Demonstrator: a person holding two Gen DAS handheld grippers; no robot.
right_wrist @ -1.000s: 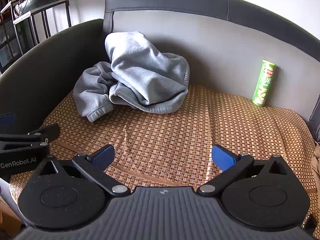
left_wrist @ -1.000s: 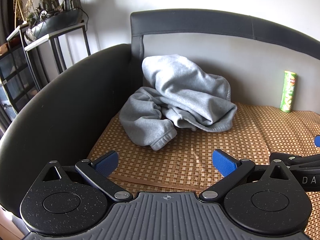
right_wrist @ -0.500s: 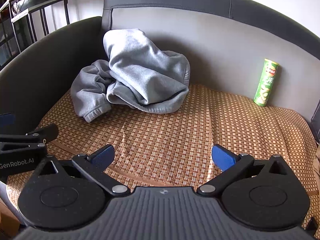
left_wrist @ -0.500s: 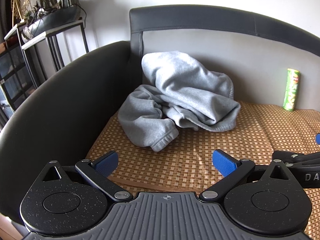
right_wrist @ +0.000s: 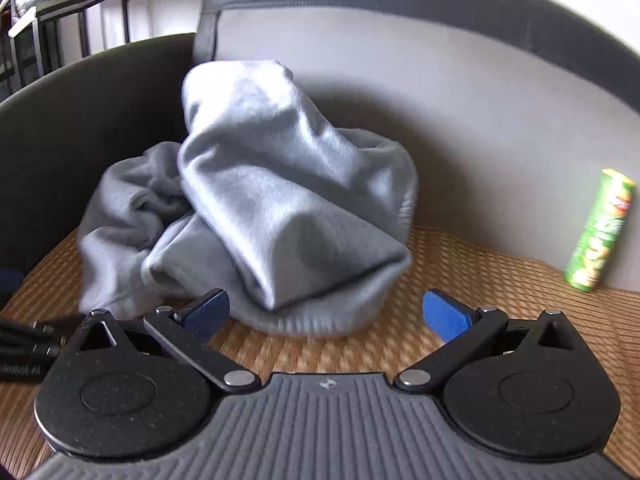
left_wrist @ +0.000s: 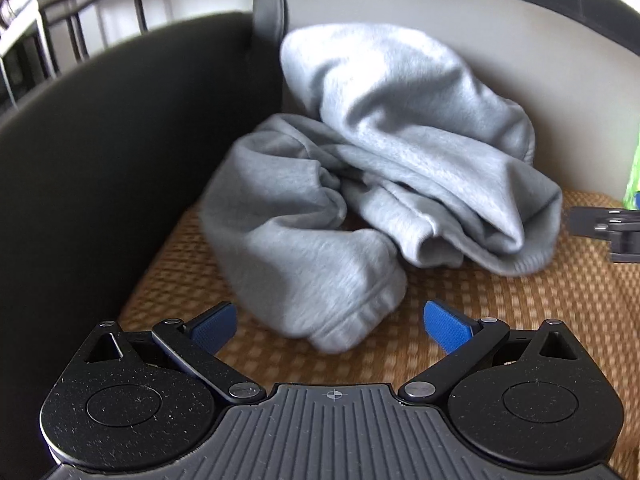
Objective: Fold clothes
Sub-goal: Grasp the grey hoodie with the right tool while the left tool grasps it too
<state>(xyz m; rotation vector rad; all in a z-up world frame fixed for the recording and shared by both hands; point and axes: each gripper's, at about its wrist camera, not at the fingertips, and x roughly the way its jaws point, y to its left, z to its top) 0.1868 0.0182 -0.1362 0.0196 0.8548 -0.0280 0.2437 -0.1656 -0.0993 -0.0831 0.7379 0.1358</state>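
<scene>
A: Two grippers are in play, both with their blue pads spread wide apart and nothing between them; the left gripper [left_wrist: 330, 322] points level along the seat toward the grey sweatshirt [left_wrist: 384, 160], its fingertips just short of a ribbed cuff [left_wrist: 352, 320] that lies on the woven mat [left_wrist: 520, 320].

B: And the other one?

A: The right gripper [right_wrist: 326, 312] is held at about the same low, forward-facing angle; its pads flank the near hem [right_wrist: 320, 320] of the garment without visibly touching it, though the blur makes contact hard to judge; in the left wrist view part of its black linkage shows at the right edge, beside the sweatshirt's right side.

B: Where does the garment sit?

A: Crumpled in a heap in the back left corner of the sofa seat, leaning against the pale backrest [right_wrist: 460, 120] and just beside the dark armrest [left_wrist: 100, 140]; one sleeve bulges forward on the left, the body is draped over it on the right.

B: Anything else on the seat?

A: A green snack can [right_wrist: 600, 232] stands upright against the backrest, well apart from the sweatshirt on the right; a metal shelf [right_wrist: 60, 12] stands behind the armrest.
</scene>
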